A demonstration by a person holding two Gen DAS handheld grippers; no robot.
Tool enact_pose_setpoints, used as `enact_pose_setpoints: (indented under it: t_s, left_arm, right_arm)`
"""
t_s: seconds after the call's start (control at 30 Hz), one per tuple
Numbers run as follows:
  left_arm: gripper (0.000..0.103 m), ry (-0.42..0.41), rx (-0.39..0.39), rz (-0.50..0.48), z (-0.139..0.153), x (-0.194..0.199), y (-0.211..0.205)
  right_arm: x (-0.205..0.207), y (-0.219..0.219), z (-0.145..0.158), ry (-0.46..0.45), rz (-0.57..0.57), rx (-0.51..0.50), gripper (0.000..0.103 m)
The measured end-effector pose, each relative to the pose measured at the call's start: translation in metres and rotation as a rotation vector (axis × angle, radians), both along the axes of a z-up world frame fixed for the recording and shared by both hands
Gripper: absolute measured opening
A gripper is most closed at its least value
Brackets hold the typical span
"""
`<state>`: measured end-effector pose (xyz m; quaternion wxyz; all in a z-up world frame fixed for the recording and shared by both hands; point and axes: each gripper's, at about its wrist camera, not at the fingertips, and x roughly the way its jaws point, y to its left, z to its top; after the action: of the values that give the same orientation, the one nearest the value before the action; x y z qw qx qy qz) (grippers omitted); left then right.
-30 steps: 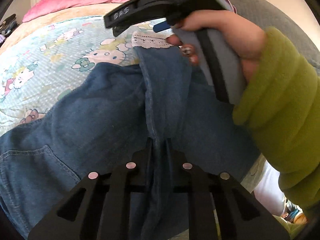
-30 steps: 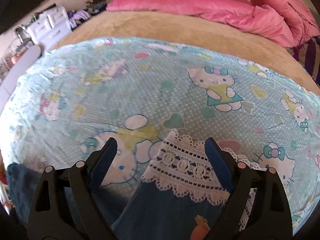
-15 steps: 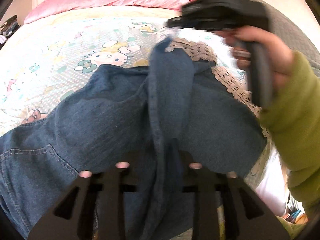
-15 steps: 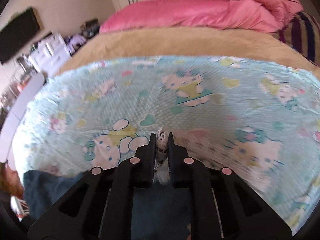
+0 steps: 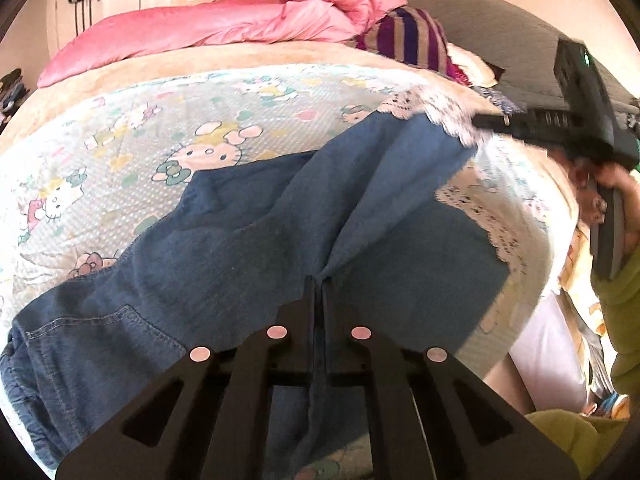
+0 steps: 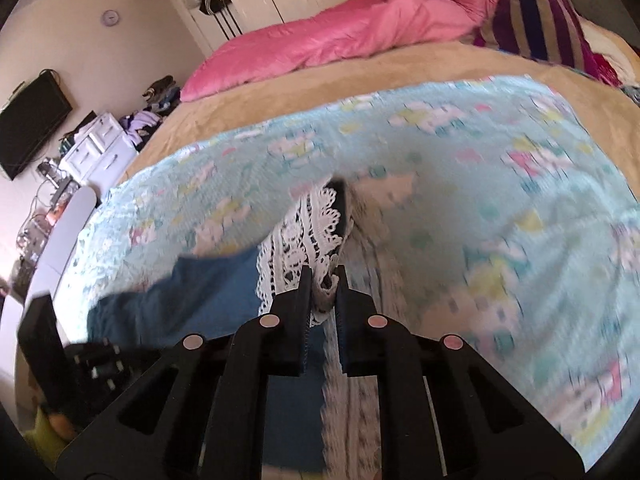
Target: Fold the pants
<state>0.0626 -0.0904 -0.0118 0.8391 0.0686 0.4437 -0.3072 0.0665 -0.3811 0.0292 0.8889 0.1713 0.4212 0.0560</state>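
Note:
Blue denim pants (image 5: 224, 264) with white lace hems (image 5: 432, 114) lie on a Hello Kitty sheet (image 5: 132, 152). My left gripper (image 5: 319, 280) is shut on a fold of the upper leg's denim at the near edge. My right gripper (image 6: 323, 276) is shut on the lace hem (image 6: 308, 236) of that leg and holds it up over the sheet; it shows at the right of the left wrist view (image 5: 480, 122). The lower leg's lace hem (image 5: 488, 224) lies flat on the bed.
A pink duvet (image 5: 208, 28) and a striped cushion (image 5: 408, 38) lie at the bed's far end. A white drawer unit (image 6: 100, 148) and a wall TV (image 6: 32, 124) stand left of the bed. The grey headboard (image 5: 492, 40) runs along the right.
My right gripper closed on the lace hem and pulled it to the right, stretching the upper leg out. The left gripper stayed shut on the denim fold.

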Motion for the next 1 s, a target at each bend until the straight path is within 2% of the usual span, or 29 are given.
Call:
enact_pose_setpoints:
  t_s: [0.1,0.3,0.5,0.7,0.73,0.8,0.83,0.87,0.9,0.93,1.0]
  left_arm:
    - [0.003,-0.016,-0.002,-0.026,0.005,-0.010,0.005]
    - [0.003,0.027,0.029,-0.057,-0.006,-0.026,0.009]
    - [0.003,0.027,0.043,-0.086,-0.008,-0.037,0.005]
    - [0.003,0.043,0.090,-0.139,-0.018,-0.049,-0.009]
    - [0.003,0.045,0.098,-0.141,-0.020,-0.050,-0.011]
    - [0.003,0.050,0.118,-0.142,-0.024,-0.051,-0.013]
    - [0.003,0.054,0.120,-0.140,-0.025,-0.050,-0.013]
    - [0.003,0.055,0.120,-0.138,-0.026,-0.050,-0.013]
    - [0.003,0.056,0.117,-0.137,-0.026,-0.050,-0.013]
    - [0.003,0.057,0.118,-0.136,-0.026,-0.049,-0.013]
    - [0.003,0.054,0.117,-0.135,-0.026,-0.049,-0.013]
  right_arm:
    - [-0.023,0.002,-0.007,0.036,0.004,0.013,0.006]
    - [-0.058,-0.001,-0.024,0.096,-0.013,0.017,0.006]
    - [-0.076,-0.010,-0.041,0.145,-0.036,0.021,0.006]
    - [-0.081,-0.016,-0.058,0.175,-0.057,-0.021,0.007]
    - [-0.080,-0.016,-0.060,0.181,-0.057,-0.032,0.009]
    - [-0.081,-0.017,-0.063,0.196,-0.075,-0.072,0.021]
    - [-0.083,-0.019,-0.060,0.185,-0.083,-0.074,0.026]
    - [-0.084,-0.019,-0.055,0.168,-0.092,-0.082,0.027]
    - [-0.087,-0.016,-0.043,0.123,-0.087,-0.133,0.027]
    - [-0.089,-0.008,-0.030,0.070,-0.057,-0.188,0.027]
    - [-0.092,0.018,-0.010,-0.012,0.091,-0.249,0.030]
